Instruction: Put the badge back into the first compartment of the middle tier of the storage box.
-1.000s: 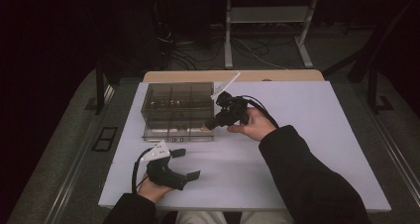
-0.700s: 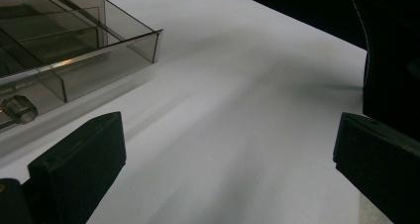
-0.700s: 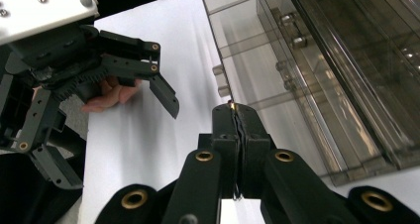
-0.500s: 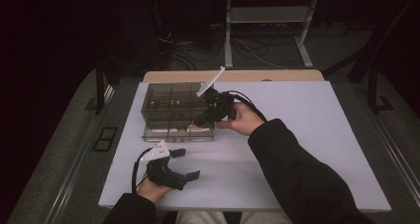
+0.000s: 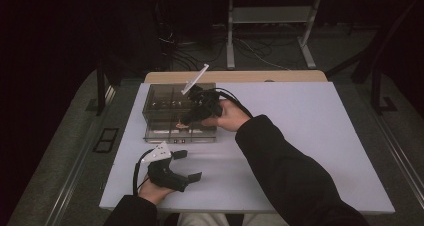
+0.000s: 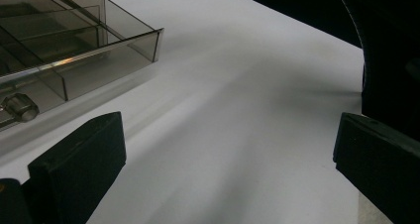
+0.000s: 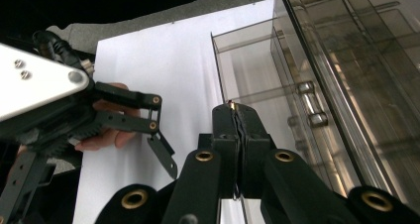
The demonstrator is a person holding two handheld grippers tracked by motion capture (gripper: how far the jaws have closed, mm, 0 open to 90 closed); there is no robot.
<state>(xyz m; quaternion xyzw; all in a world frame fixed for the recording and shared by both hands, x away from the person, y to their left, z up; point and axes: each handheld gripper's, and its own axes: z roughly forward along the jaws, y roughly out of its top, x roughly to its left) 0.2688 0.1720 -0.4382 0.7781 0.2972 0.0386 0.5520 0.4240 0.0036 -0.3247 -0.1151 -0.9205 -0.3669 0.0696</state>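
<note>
Right gripper (image 5: 187, 120) moved over organizer box (image 5: 160, 117); small metal part (image 6: 20, 107) inside.

Counter (image 5: 310, 151): plain white top with a tan edge at the far side. Box (image 5: 165, 106): smoky, see-through brown-grey. Left claw (image 5: 186, 165) and right claw (image 5: 186, 120): black, each with a light grey plate. Sleeve (image 5: 290, 176): black. Floor (image 5: 60, 156): grey.
</note>
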